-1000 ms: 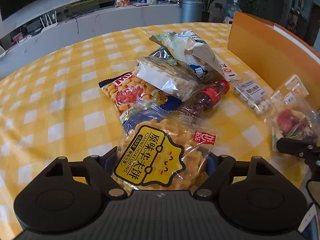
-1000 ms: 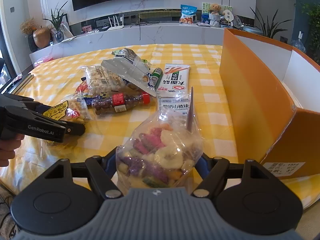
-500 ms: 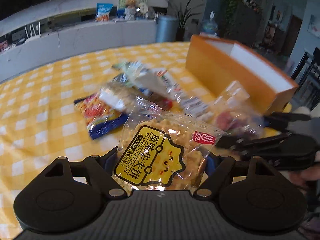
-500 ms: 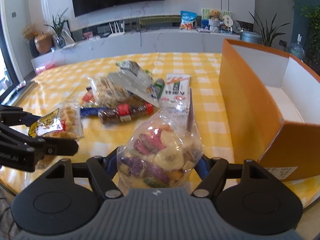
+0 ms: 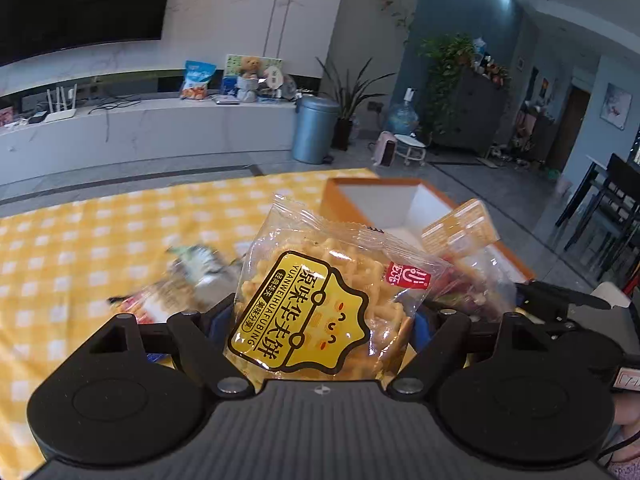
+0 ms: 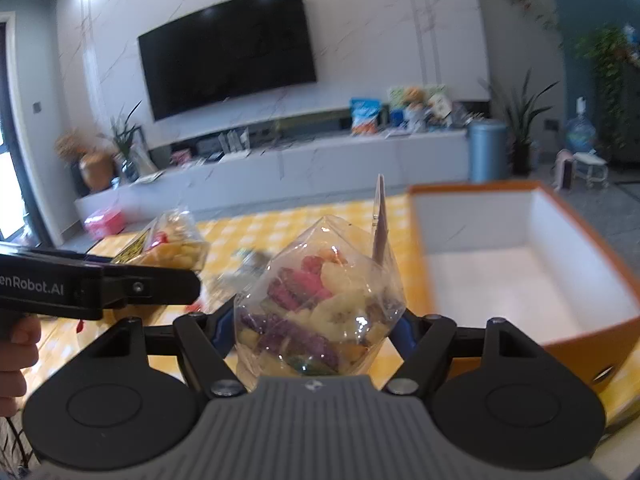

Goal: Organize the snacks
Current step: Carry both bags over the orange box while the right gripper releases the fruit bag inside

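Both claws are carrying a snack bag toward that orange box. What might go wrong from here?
Two risks show.

The left gripper and right gripper are close together, so they might bump as both reach the orange box.

Each grips slippery plastic: the noodle snack bag and the dried fruit bag are pinched only at their lower part, so one might slide out and fall short of the box, onto the yellow checked tablecloth.

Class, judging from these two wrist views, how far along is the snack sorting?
Done: nothing; the orange box looks empty. In hand: left gripper clamps the waffle biscuit pack, right gripper the mixed dried-fruit bag. Left: both drops, plus blurred snacks on the table.
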A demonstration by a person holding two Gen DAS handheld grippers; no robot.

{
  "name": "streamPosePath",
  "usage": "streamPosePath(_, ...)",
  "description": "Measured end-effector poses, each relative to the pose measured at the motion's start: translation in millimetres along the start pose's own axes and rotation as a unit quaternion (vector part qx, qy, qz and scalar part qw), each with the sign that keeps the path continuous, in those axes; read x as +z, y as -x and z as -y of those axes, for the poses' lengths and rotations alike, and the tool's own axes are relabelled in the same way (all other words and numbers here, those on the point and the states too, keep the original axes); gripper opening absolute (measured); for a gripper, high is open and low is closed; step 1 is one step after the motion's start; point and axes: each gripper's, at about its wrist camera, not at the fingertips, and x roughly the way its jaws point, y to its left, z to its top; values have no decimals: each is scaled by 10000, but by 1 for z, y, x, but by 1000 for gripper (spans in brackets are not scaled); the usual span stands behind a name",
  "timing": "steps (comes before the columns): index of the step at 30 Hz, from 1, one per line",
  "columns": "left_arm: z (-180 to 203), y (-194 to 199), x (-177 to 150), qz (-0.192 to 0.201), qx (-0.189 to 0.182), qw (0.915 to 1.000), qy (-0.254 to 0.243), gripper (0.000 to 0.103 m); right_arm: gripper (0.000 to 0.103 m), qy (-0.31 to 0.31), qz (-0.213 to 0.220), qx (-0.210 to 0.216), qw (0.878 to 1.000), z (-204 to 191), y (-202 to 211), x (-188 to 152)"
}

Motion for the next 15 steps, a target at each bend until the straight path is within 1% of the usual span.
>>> streamPosePath(3,6,-9,11,-33,-161,9998,125,94,72,80,144,-211,9996,25,14,19)
streamPosePath(6,9,-19,17,-127,-180,9994,282,94,72,48,118,-350,9993,60,13,35)
streamPosePath(9,9,-24,17,-192,-171,9990,376,94,72,-142,-30,-616,9980,94,-7,43)
streamPosePath(11,9,-27,16,-254,-137,9990,331,94,71,-109,-215,-756,9968,108,-28,43)
streamPosePath(13,9,-28,16,-300,-93,9991,297,94,71,2,-461,-752,9961,115,-51,42)
streamPosePath(15,7,-30,12,-329,-43,9990,310,94,71,164,-682,-628,9956,116,-72,35)
